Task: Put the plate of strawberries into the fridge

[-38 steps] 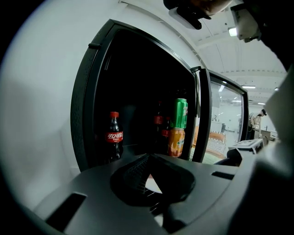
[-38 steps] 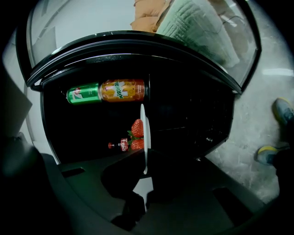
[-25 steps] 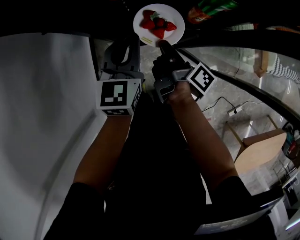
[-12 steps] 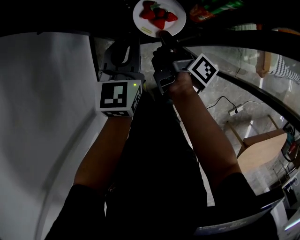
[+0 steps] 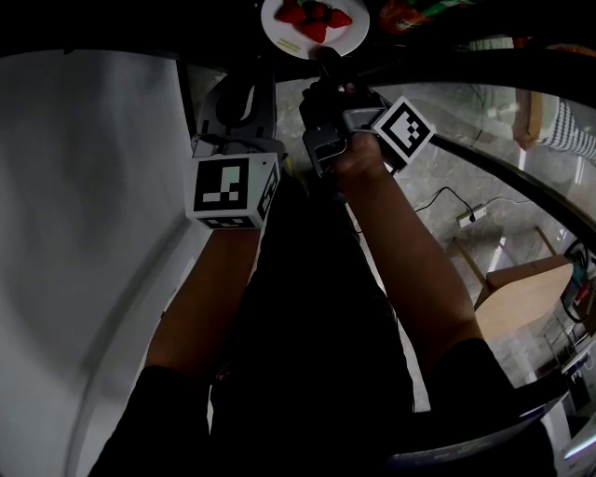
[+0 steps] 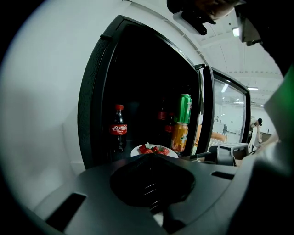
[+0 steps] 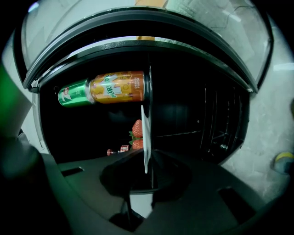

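Several red strawberries (image 5: 314, 16) lie on a white plate (image 5: 352, 37), which sits at the open mouth of the fridge (image 6: 94, 92). The right tool (image 7: 146, 158) is clamped on the plate's near rim, and its own camera shows the plate edge-on between the two jaws. Whether the plate rests on a shelf or hangs in the grip is hard to say in the dark interior. Behind the plate stand a cola bottle (image 6: 118, 131) to the left and an orange can (image 6: 179, 137) to the right, with a green can (image 6: 184, 108) stacked on the orange one. The glass door (image 6: 229, 114) stands swung open at the right. The left tool (image 6: 151, 158) hovers just outside the opening, jaws together and empty.
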`<state>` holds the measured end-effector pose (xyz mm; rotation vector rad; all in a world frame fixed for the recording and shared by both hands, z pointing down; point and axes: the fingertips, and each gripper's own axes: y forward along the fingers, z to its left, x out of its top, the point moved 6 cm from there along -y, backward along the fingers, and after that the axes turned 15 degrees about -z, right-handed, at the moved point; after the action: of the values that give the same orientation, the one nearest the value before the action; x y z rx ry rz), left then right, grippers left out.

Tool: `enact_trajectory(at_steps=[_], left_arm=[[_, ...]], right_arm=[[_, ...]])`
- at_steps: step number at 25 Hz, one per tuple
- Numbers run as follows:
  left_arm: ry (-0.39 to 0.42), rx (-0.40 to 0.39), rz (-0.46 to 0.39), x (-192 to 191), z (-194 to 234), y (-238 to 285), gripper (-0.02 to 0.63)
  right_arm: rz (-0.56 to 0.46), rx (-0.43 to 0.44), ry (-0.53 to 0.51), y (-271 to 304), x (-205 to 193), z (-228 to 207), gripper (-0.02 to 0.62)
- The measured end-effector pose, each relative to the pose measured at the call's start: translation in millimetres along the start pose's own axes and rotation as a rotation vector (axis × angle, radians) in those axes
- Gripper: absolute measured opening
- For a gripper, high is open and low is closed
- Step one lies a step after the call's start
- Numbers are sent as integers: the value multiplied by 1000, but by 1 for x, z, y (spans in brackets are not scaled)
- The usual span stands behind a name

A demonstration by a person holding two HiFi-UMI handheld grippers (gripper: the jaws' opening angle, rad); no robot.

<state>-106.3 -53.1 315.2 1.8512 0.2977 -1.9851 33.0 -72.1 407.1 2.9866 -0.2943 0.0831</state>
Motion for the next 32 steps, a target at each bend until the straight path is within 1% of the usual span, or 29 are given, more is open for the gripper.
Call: enact_trajectory(at_steps=[1,2,6,8,12,15,19,22,26,28,30,32], left_arm=[[-2,0,0,-1,1,1,5],[-3,0,-1,-2,1,1,5],[-1,3,1,0,2,2,5],[2,3,0,1,3,3,5],[6,0,0,0,0,2,5],[6,2,-1,-3,-3,-2,5],[1,11,-2,-7,-4,-1,5],[7,6,2,-10,-6,-2,5],[6,4,4,-13,-6,-3,5],[4,5,5,-15,-6,-3,5],[2,7,4,-17,-6,-3,5],[-1,9,3,-19,-5,-3,5]], right_arm=[[-1,9,2,0,0,-1,62],[0,18,4,1,0,-1,80],[14,22,-31,-2,0,1,83],[25,21,-79,-3,1,3,83],[54,-5,-240,-12,4,7,83],[66,-17,-390,-22,6,10,83],[107,-17,-651,-25,3,16,81],[117,-3,-833,-28,1,23,81],[84,24,-1139,-35,-1,37,81],[59,46,-1269,-36,-2,44,81],[46,72,-1375,-37,-4,47,81],[51,99,-1456,-36,-7,46,81]])
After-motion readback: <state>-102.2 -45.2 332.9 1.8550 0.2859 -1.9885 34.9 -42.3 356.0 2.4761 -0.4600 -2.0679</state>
